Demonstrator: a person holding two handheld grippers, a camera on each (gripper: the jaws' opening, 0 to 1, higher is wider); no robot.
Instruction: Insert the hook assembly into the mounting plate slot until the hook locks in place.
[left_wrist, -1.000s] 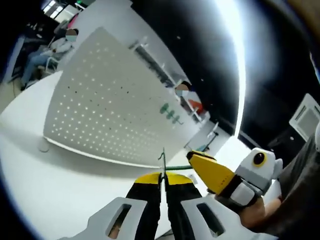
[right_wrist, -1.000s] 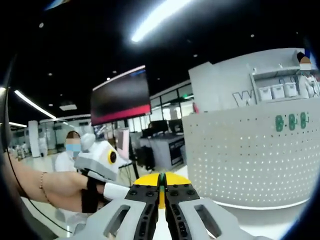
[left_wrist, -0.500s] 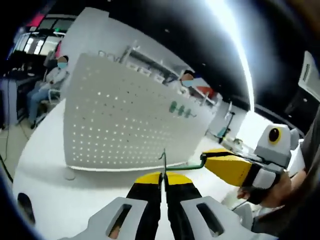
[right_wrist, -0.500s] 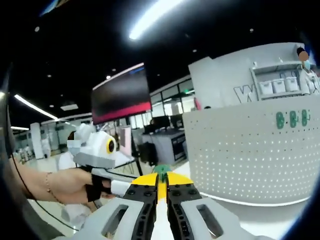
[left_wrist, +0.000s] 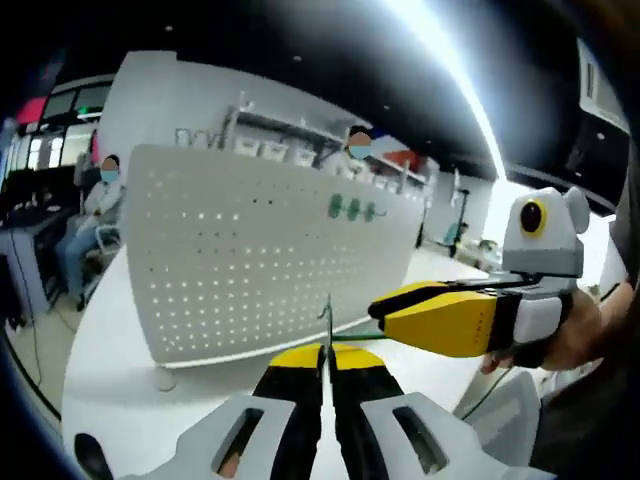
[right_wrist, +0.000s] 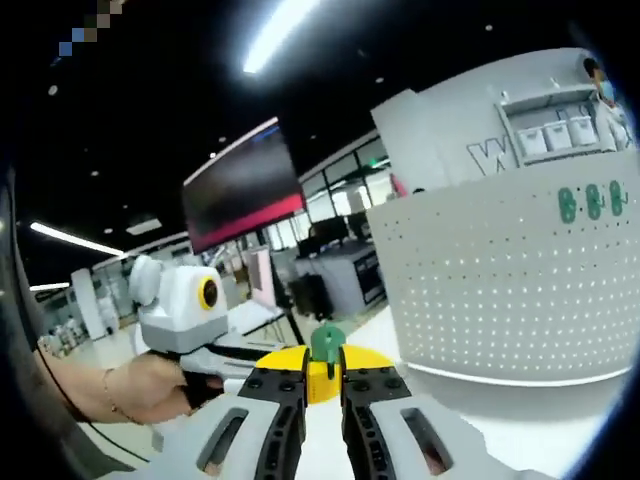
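Observation:
The white perforated mounting plate (left_wrist: 250, 260) stands upright on the table, with three green hooks (left_wrist: 351, 208) high on its right side. My left gripper (left_wrist: 325, 352) is shut on the thin metal end of the hook assembly (left_wrist: 326, 322), held in front of the plate and apart from it. The assembly's green part (left_wrist: 352, 337) runs right into the yellow jaws of my right gripper (left_wrist: 385, 318). In the right gripper view, my right gripper (right_wrist: 325, 362) is shut on that green part (right_wrist: 326, 342). The plate (right_wrist: 500, 290) is to its right, and my left gripper (right_wrist: 185, 305) is at the left.
The white table (left_wrist: 110, 400) carries the plate, which rests on a small round foot (left_wrist: 163, 378). A person (left_wrist: 100, 190) sits beyond the plate's left edge. A wall shelf with bins (right_wrist: 550, 135) and a dark screen (right_wrist: 245, 190) stand in the background.
Both views have swung round. My right gripper has closed in on the left one, and the green part now sits between its jaws. The left gripper keeps its hold on the metal end.

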